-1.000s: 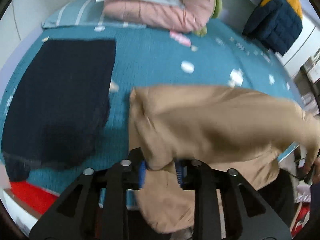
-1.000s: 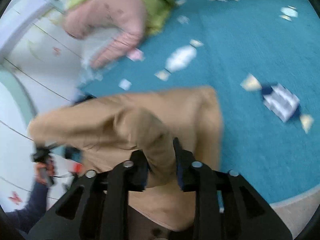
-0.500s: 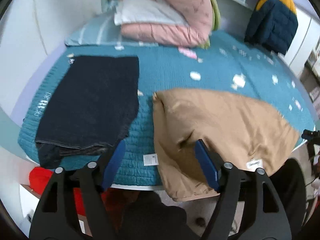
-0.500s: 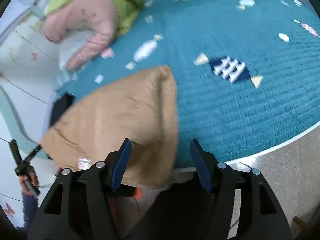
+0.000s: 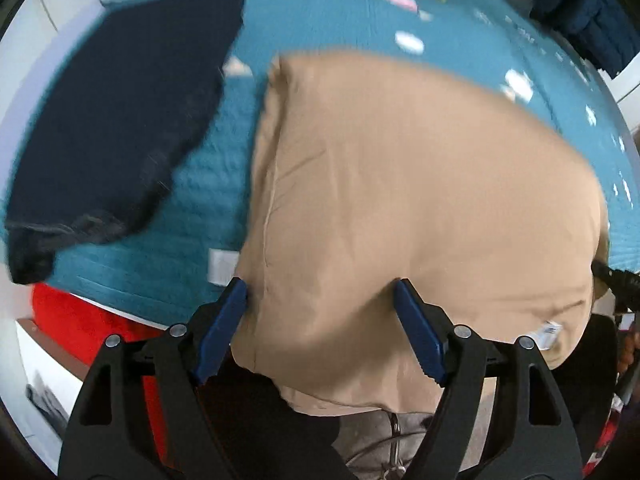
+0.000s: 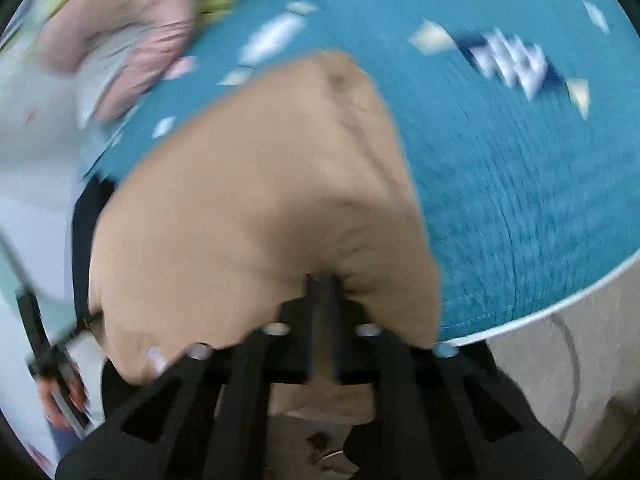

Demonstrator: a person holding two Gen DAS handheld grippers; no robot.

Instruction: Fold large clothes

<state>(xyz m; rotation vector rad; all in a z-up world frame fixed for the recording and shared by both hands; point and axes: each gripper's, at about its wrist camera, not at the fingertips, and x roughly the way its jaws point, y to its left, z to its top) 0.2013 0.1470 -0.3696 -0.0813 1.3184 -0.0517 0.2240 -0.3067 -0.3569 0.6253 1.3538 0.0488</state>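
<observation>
My right gripper (image 6: 322, 280) clamps the tan garment (image 5: 420, 184) at lower centre; my left gripper (image 5: 320, 292), jaws opening, straddles its near hem.

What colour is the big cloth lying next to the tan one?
Dark navy, almost black: the dark garment, clearest in the left wrist view.

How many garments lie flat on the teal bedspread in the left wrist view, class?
2. The tan garment lies in the middle, its near edge hanging over the bed's edge; the dark navy garment lies to its left, apart from it. Others may be hidden beyond the frame.
</observation>
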